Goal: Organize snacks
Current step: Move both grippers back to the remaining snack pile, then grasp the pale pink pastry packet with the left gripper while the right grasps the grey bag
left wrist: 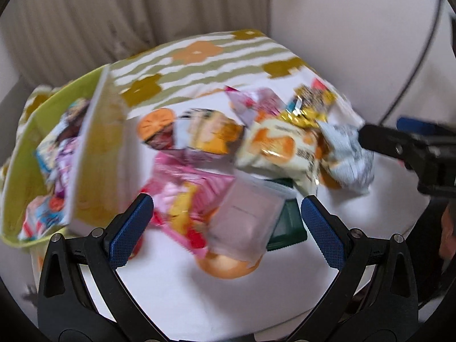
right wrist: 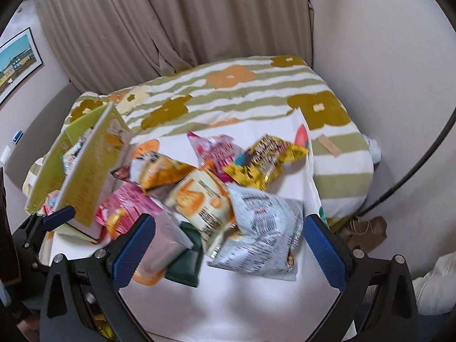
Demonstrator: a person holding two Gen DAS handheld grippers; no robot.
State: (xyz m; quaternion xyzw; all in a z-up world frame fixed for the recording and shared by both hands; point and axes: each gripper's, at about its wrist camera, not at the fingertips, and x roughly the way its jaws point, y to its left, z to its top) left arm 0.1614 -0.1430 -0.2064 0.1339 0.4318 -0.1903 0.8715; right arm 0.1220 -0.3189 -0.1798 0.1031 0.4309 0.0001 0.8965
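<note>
While both grippers, left [left wrist: 226, 229] and right [right wrist: 229, 245], hang wide and empty over the snack pile [right wrist: 216, 188] beside the green box [left wrist: 20, 171] (already part-filled), a hasty pinch could crush a packet or drag its neighbours off the white cloth [right wrist: 228, 302].

Nothing can be read: both views are smeared by motion. Dark lines of print (only blurred bars) cover the pale blue-grey packet [right wrist: 265, 228] near the right, and more run down the cream packet with orange rounds [right wrist: 199, 202] beside it. The yellow packet [right wrist: 265, 159] farther back carries bold dark lettering, too blurred to make out.
</note>
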